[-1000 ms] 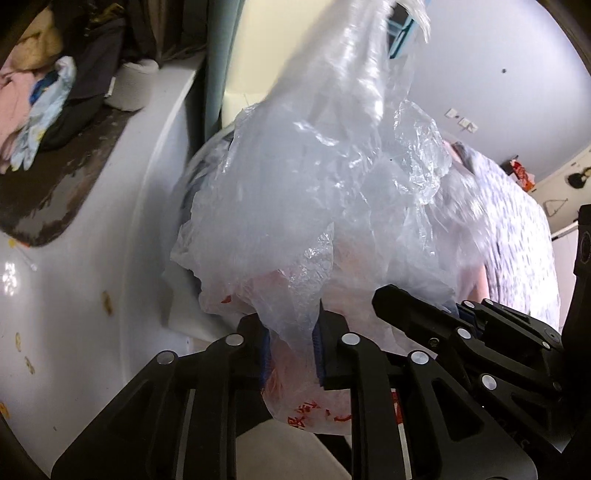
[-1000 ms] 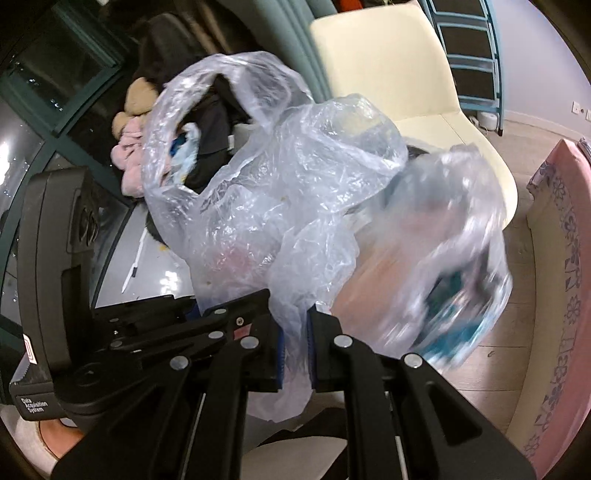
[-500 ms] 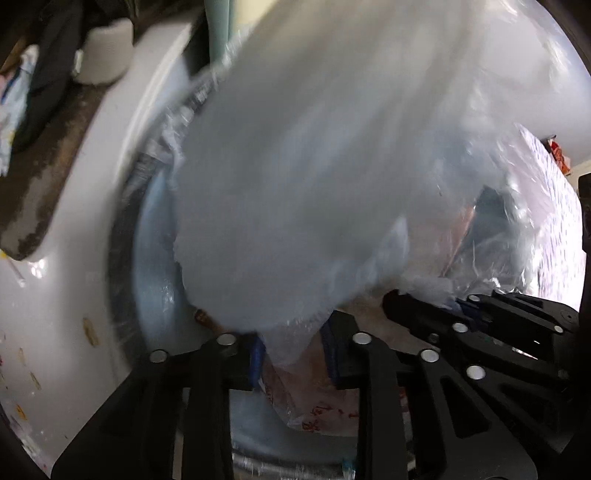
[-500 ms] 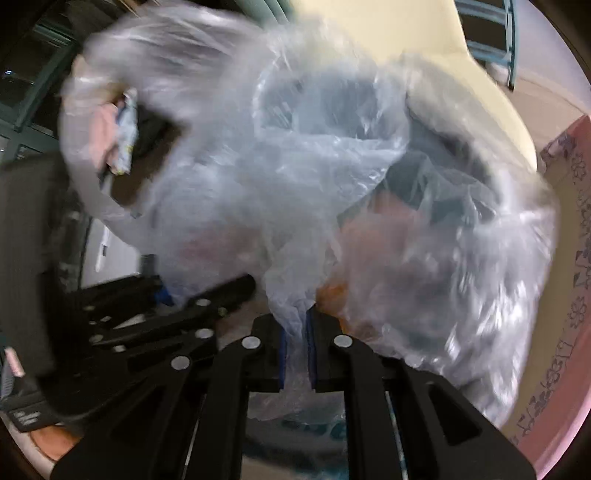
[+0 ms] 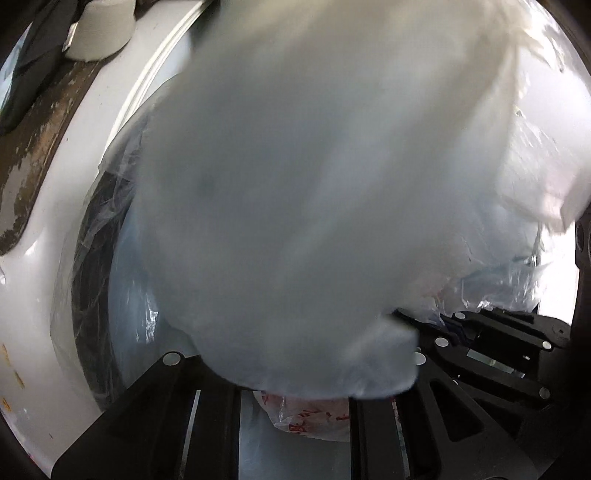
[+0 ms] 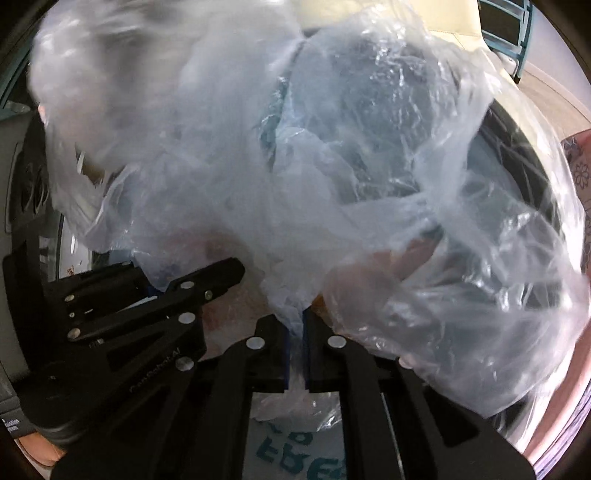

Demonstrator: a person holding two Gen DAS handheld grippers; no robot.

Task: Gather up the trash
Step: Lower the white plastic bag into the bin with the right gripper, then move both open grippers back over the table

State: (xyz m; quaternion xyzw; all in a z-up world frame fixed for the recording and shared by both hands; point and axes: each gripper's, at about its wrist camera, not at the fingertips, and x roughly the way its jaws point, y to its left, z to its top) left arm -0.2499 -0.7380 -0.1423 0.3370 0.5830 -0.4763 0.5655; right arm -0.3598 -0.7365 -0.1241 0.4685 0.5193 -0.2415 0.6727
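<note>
Basically we've got a thin clear plastic bag [image 6: 332, 177] pinched from both sides. Our right gripper [image 6: 294, 354] has its jaws together on a twisted strand of film; the blue pads clamp it right at the tips. The left gripper [image 5: 295, 373] has its jaws closing, with film between them. The billowing plastic hides the tips in the left wrist view, so we can't confirm the pads are pressing yet.

Handling, our read: the bag is very light, limp and slippery. It balloons and folds, no stiffness at all. Thin film will tear if we pull the two grips hard apart. The best hold is a bunched or twisted bit of the rim, as the right side has now, not a single layer. Something with red print [image 5: 314, 417] sits low in the bag and adds a little weight.

Location: the bag hangs over a round dark bin [image 5: 92, 280] already lined with another clear liner [image 5: 122, 155], and both grippers point steeply down at it.

Around: a white surface [image 5: 33, 295] beside the bin, a white roll [image 5: 101, 31] on the worn brown ledge [image 5: 48, 122], and a cream chair [image 6: 388, 11] behind.

In the way: mostly the bag itself, which blocks both cameras. The loose liner edge could also snag. The left gripper shows close by in the right wrist view, so finger clash is possible.
</note>
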